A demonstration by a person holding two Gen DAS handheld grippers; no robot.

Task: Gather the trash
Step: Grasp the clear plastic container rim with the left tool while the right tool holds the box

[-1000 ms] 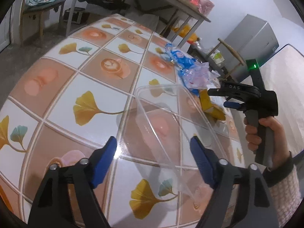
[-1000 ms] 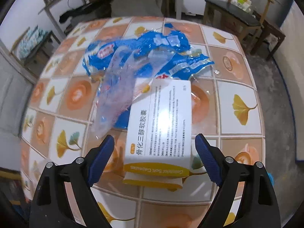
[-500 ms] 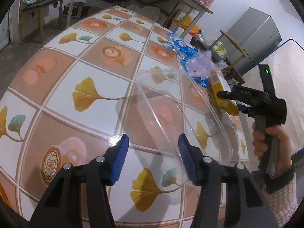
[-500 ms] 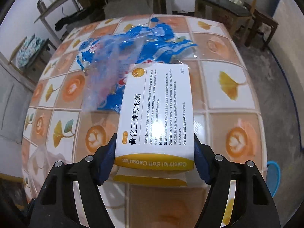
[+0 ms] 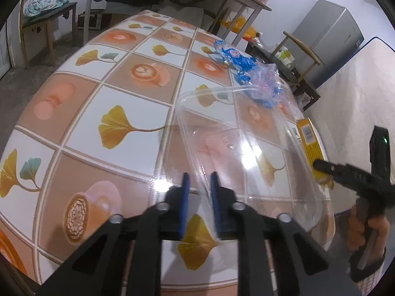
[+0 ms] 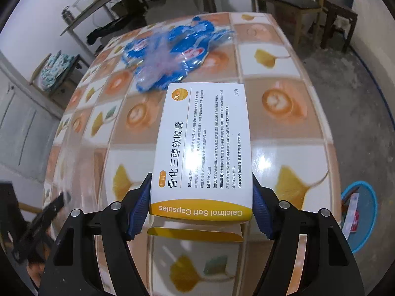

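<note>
A clear plastic tray [image 5: 246,143] lies on the tiled table. My left gripper [image 5: 200,192] has its blue pads closed on the tray's near rim. My right gripper [image 6: 201,207] is shut on a white and yellow medicine box [image 6: 205,148] and holds it above the table; the box also shows in the left wrist view [image 5: 309,145]. A crumpled blue and clear plastic wrapper [image 6: 172,51] lies further back on the table, and shows in the left wrist view [image 5: 254,76].
The table [image 5: 118,79] has a patterned tile cloth. A blue bin [image 6: 361,217] with some waste stands on the floor to the right of the table. Chairs, a shelf table and a grey cabinet [image 5: 325,32] stand around the room.
My left gripper closed from wide open onto the tray's near rim. My right gripper closed on the medicine box and lifted it off the table, toward the near edge.
</note>
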